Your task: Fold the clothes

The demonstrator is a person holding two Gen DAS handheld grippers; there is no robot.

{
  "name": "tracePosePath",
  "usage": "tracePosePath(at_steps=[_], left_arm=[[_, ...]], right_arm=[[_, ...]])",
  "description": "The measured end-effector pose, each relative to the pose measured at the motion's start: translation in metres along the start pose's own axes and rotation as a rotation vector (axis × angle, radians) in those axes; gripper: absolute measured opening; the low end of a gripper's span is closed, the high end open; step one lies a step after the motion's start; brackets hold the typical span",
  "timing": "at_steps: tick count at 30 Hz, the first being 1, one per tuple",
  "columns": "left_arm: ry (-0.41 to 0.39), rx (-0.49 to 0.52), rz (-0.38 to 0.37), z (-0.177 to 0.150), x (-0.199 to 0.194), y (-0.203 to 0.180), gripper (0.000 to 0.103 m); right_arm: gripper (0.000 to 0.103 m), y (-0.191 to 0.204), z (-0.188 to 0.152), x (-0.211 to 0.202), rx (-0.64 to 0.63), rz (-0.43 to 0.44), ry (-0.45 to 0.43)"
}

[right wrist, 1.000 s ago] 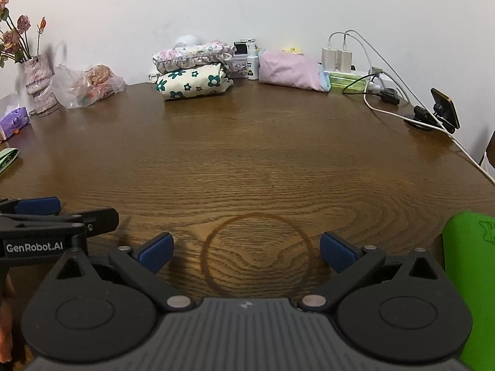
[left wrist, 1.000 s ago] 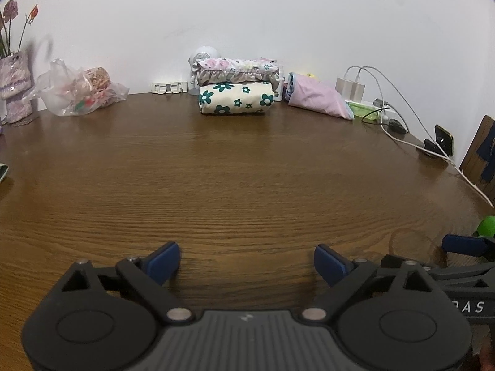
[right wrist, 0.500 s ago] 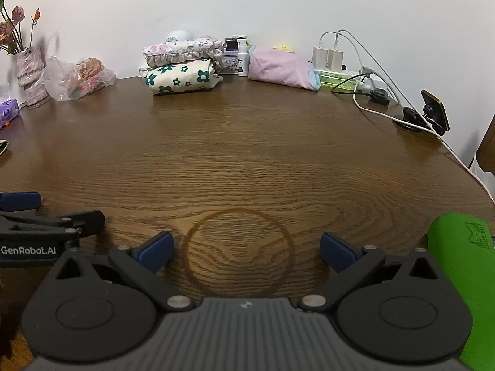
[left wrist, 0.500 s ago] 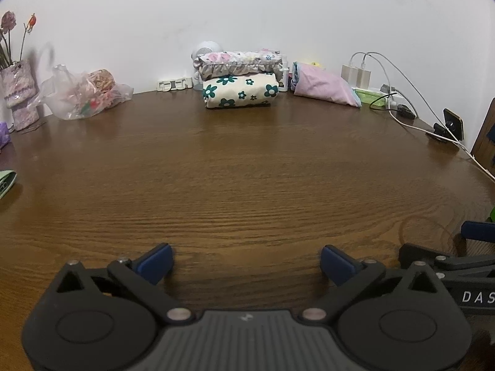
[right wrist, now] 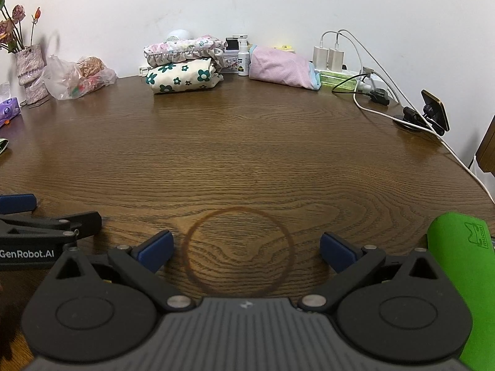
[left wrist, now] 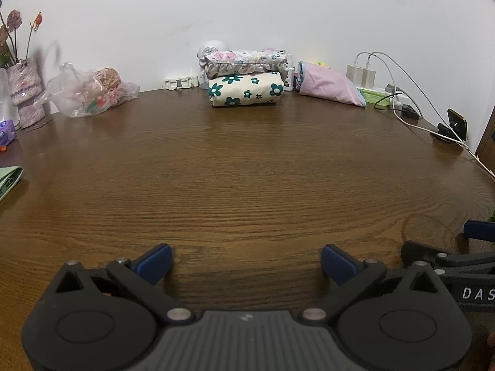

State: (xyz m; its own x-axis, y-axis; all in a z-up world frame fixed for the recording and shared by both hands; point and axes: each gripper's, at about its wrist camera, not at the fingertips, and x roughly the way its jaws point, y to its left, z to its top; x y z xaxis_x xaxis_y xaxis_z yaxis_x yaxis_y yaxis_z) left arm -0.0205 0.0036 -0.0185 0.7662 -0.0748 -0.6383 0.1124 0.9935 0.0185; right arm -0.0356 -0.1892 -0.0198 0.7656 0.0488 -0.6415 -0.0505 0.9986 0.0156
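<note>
A brown wooden table (left wrist: 247, 167) with strong grain fills most of both views. At its far edge, upper centre, a folded flowered cloth (left wrist: 246, 89) is laid, with a frilled pink bundle (left wrist: 244, 61) stacked on it. A pink pouch (left wrist: 328, 87) is seen just right of these. A plastic bag (left wrist: 89, 92) and a vase (left wrist: 26, 89) are placed upper left. White cables (right wrist: 402, 114) are trailed along the upper right. A dark ring stain (right wrist: 238, 252) is marked lower centre, and a green roll (right wrist: 464, 278) is set lower right.

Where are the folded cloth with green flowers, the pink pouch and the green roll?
folded cloth with green flowers (left wrist: 246, 90), left wrist view, its front face.
pink pouch (right wrist: 280, 67), right wrist view, its upper side.
green roll (right wrist: 461, 266), right wrist view, its top surface.
</note>
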Motion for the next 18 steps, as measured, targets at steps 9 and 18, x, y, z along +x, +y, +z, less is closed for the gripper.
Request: tracePosePath(at_steps=[9,18], left_arm=[[0.001,-0.004,0.003,-0.0016,-0.002,0.0008,0.103],[0.002,-0.003,0.0,-0.0016,-0.002,0.0006,0.103]], right_arm=[[0.102,0.0017,0.0002,-0.0003,-0.021,0.03,0.001],[0.102,0.0024,-0.0002,-0.0007,-0.021,0.03,0.0]])
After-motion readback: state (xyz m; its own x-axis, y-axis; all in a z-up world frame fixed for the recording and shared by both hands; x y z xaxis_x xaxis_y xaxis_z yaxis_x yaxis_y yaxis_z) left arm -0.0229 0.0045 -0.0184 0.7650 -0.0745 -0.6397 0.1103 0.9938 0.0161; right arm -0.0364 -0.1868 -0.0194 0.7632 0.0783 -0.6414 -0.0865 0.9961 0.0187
